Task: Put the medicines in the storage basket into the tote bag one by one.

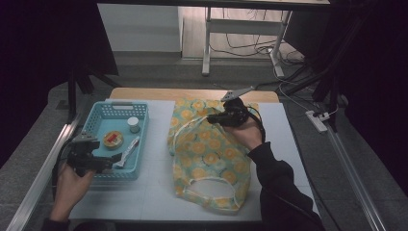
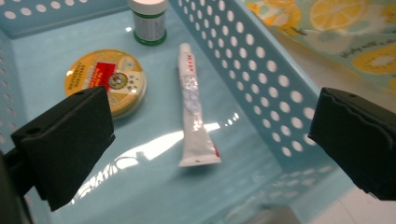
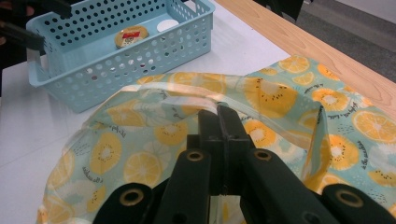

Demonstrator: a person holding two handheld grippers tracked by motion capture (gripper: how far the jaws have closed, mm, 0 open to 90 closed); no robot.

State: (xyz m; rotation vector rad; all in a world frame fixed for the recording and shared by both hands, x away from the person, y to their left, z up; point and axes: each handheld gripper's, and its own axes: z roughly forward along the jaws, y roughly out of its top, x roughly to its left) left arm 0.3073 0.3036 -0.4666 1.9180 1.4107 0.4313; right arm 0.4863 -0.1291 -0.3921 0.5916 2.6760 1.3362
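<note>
The right gripper [image 3: 219, 109] is clamped shut on the far rim of the fruit-print bag [image 1: 209, 154] at the table's middle. The left gripper [image 2: 210, 135], jaws wide and empty, hovers over the tube [image 2: 194, 109] in the blue basket [image 1: 139, 144] at left.

bag: a soft fabric bag [image 1: 207, 154] in pale teal, printed with yellow citrus slices and trimmed with cream edging
bag pose: flat and crumpled on the bench, its rounded opening toward the near edge
bag rim: a cream-edged fold [image 3: 205, 100] at the far end is raised and pinched
tube: a white tube [image 2: 194, 109] with red lettering lies flat in the blue basket [image 1: 96, 126]
</note>
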